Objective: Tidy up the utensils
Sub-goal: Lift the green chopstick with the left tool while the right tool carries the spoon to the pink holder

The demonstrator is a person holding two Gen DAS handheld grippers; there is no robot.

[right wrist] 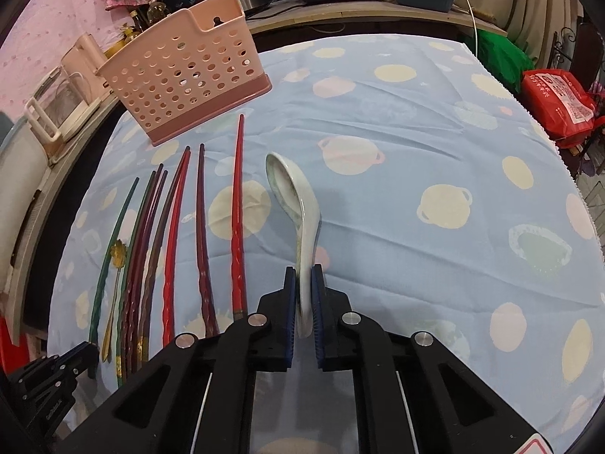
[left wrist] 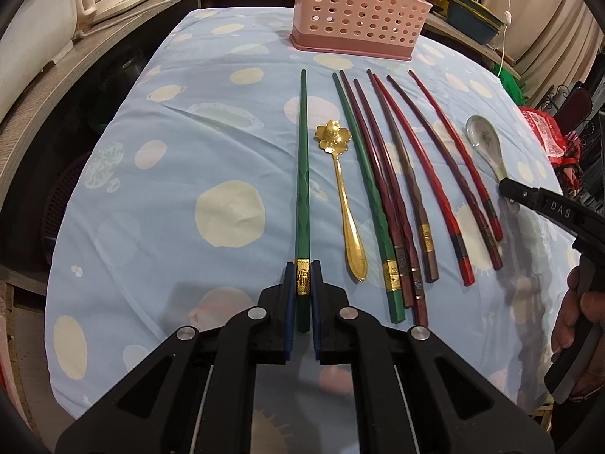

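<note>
On the spotted cloth of the surface [left wrist: 159,196], sorting has barely begun.

Left tool [left wrist: 303,283] is clamped on the near end of a green chopstick [left wrist: 302,174]; right tool [right wrist: 303,295] is clamped on the handle of the white ceramic spoon [right wrist: 298,204]. The pink holder [left wrist: 359,11] at the far edge looks empty. A gold spoon [left wrist: 340,189] and the other chopsticks [left wrist: 416,174] lie between, all left to place; nothing blocks the way.
</note>
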